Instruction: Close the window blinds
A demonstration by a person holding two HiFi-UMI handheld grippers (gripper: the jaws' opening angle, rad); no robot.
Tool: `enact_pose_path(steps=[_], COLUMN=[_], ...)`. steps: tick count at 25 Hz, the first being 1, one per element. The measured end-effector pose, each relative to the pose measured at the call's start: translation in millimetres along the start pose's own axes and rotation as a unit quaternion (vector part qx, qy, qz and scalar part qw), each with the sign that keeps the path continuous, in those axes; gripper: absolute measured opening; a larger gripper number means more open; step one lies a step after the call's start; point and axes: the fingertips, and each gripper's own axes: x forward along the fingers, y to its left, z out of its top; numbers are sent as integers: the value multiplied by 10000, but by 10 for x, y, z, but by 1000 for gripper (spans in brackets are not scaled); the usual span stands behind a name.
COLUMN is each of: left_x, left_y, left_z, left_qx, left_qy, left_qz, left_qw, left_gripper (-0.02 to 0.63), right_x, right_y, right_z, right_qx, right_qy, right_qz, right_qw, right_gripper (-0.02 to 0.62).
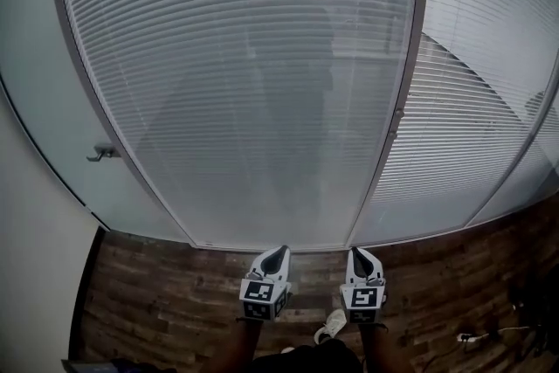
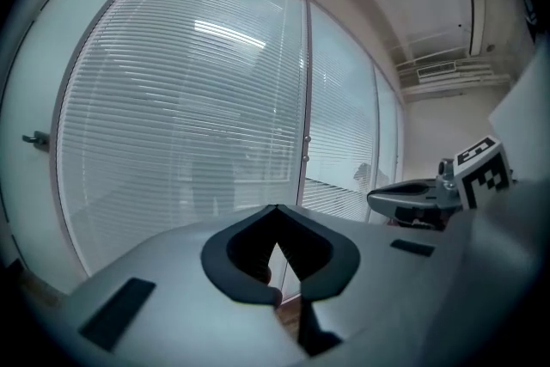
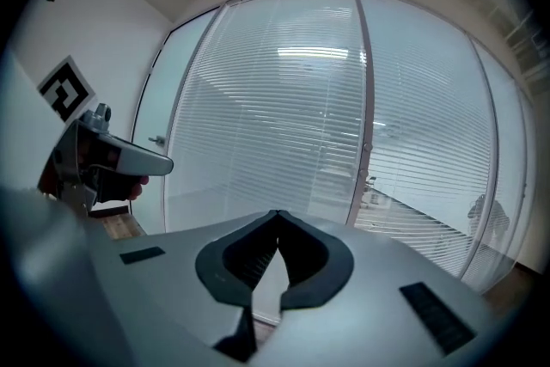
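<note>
Item: window blinds point(image 1: 244, 57), behind glass, well apart from me. My left claw point(image 1: 279, 251) and right claw point(image 1: 360, 252): both pinched together, empty. Risk: tips skidding off the small frame knob point(image 1: 398, 113), or glancing the glass.

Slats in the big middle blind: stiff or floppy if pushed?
Slats look thin and narrow, probably light and bendy. A reflection over them suggests glass in front, so a push likely meets something rigid. The frame's small knob probably tilts them.

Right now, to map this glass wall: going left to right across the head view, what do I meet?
Handle → wide blind → post → right blind
</note>
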Motion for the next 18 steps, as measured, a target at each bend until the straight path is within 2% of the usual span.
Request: enact_pose_path(steps=[5,9,11,14,18], left_x=[-206,-430,-492,-567,-669], left_y=[-129,-246,-323,-450,-710], left_z=[-128,66,123,97,38], left_qx=[38,-160,-98,15,-31], left_qy=[9,-356,-438,-452,-458], left_qz=[-11,34,46,168,351], left_qw=[10000,9992,9990,9988,9983], left_gripper=[-6,-6,-6,-6,-6], right_x=[-263,-402,-471,-616,-883], right_y=[44,65,82,74,-52], right_z=[15,30,67,107,70], right_qx=[126,180,209,238,343], right_qy=[-233,-276,-346,-466,-472], right_qz=[-46,12,63,120,152], right_qw=[9996,9995,9992,9986,9982], right_gripper=[3,3,3,3,3])
